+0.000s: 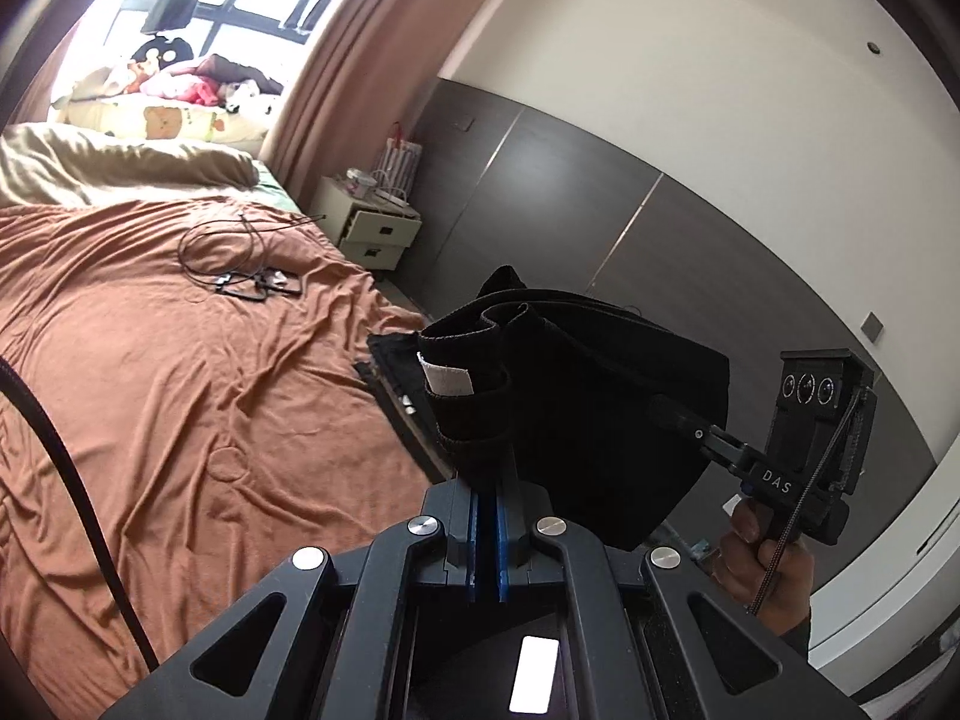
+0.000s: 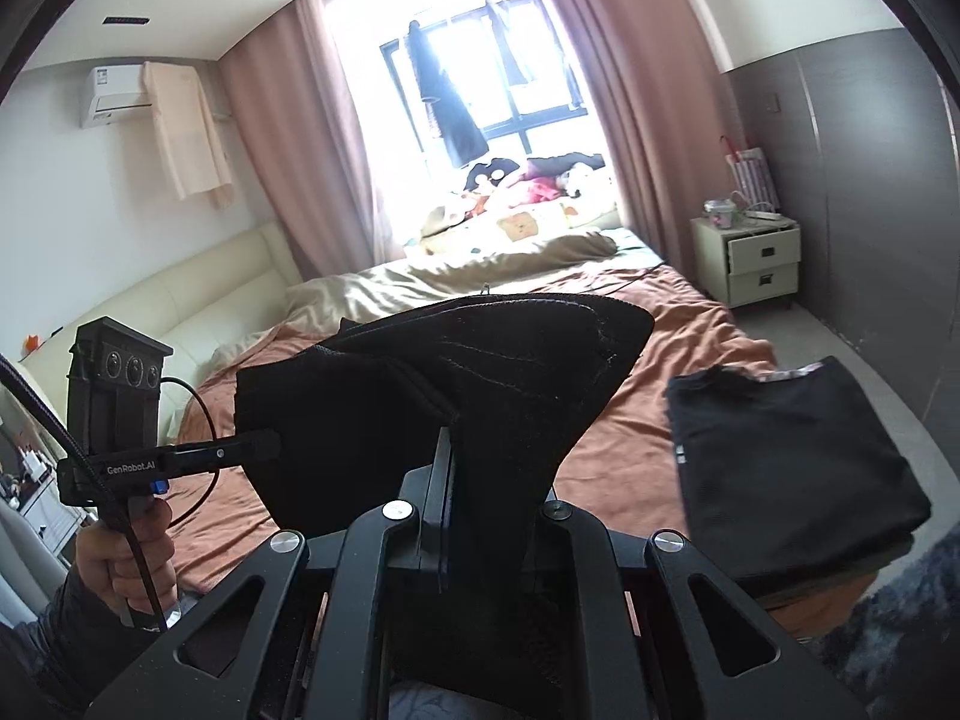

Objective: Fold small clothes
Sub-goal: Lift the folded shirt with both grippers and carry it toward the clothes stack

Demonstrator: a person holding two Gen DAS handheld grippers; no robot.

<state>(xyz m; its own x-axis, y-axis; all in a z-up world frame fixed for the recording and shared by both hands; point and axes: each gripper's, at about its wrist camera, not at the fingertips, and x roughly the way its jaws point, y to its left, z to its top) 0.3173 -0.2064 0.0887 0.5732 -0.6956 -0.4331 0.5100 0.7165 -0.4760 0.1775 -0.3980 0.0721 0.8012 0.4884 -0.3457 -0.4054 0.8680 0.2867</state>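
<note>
A small black garment (image 1: 600,420) with a white label hangs in the air above the bed's edge, stretched between both grippers. In the left wrist view my left gripper (image 1: 486,456) is shut on its banded edge, and my right gripper (image 1: 663,409) pinches the far side. The right wrist view has my right gripper (image 2: 447,438) shut on the same garment (image 2: 510,372), which drapes over its fingers and hides them. My left gripper (image 2: 267,444) clamps the cloth's left edge. A hand holds each gripper's handle.
A stack of folded black clothes (image 2: 792,462) lies at the corner of the bed with the brown sheet (image 1: 180,390). Cables and small devices (image 1: 240,276) lie mid-bed. A cream nightstand (image 2: 762,258) and grey wardrobe panels (image 1: 600,210) stand beyond.
</note>
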